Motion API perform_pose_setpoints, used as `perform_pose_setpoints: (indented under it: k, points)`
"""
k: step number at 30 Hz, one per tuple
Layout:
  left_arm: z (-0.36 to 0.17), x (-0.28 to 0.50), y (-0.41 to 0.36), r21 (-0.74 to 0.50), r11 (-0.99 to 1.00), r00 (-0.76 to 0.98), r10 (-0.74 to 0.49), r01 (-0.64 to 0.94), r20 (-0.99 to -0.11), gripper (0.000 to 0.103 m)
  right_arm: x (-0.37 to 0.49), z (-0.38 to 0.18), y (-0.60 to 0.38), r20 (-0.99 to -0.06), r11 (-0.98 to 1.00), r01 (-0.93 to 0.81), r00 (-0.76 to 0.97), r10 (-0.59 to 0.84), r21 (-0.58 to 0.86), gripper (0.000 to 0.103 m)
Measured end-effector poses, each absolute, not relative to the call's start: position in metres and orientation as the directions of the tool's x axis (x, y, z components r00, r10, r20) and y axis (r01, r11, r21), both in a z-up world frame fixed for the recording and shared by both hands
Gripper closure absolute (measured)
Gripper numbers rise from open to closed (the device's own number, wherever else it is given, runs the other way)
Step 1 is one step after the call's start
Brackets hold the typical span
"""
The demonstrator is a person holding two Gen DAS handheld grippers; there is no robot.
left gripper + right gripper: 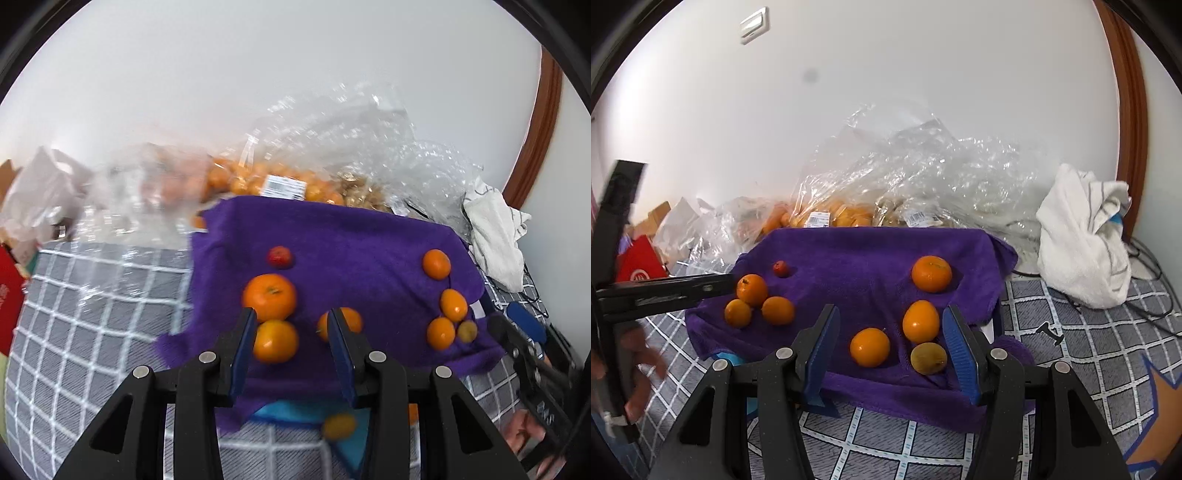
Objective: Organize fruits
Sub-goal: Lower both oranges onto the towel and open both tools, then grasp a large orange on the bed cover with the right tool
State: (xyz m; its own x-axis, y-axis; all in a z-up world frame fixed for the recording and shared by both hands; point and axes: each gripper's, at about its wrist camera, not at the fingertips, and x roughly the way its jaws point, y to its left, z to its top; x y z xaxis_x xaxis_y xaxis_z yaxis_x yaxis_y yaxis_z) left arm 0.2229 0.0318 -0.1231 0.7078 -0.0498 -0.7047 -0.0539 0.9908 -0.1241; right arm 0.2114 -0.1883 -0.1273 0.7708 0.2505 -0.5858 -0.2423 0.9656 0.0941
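Observation:
A purple towel (351, 236) (871, 254) holds several loose fruits. In the left wrist view my left gripper (291, 321) is open above a cluster of oranges (269, 295), near a small red fruit (279, 256). A small orange fruit (338, 424) shows blurred below the gripper, off the towel edge. In the right wrist view my right gripper (890, 321) is open around two oranges (870, 347) (920, 320) and a greenish-yellow fruit (928, 357). Another orange (931, 273) lies farther back. The left gripper's arm (665, 291) reaches in at left.
Clear plastic bags of oranges (258, 181) (842, 214) lie behind the towel against the wall. A white cloth (1082, 236) (495, 236) sits at right. A red box (637, 266) is at left. The surface is a grey checked sheet (92, 314).

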Motion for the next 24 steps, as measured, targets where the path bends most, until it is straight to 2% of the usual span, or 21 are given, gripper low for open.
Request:
perform_pose_setpoints:
  k: [6,11,21,24]
  points:
    - [-0.135,0.191,0.058,-0.180,0.982,0.688,-0.088,-0.063,-0.720,0.066,0.205,-0.122,-0.175,-0.632,0.945,-0.285,0.706,0.319,0.158,0.045]
    - [-0.152,0.172,0.071,-0.227,0.973,0.673,-0.144,-0.037,-0.726,0.066,0.185,-0.134,-0.152,-0.687,0.936,-0.326,0.650,0.325,0.135,0.043]
    - [-0.178,0.146,0.091,-0.255,0.966,0.725,-0.196,0.029,-0.661,0.066,0.180,-0.166,-0.115,-0.761,0.930,-0.349,0.571,0.307,0.114,0.043]
    - [-0.184,0.147,0.107,-0.360,0.933,0.701,-0.271,0.023,-0.659,0.066,0.186,-0.174,-0.107,-0.785,0.938,-0.332,0.555,0.276,0.095,0.043]
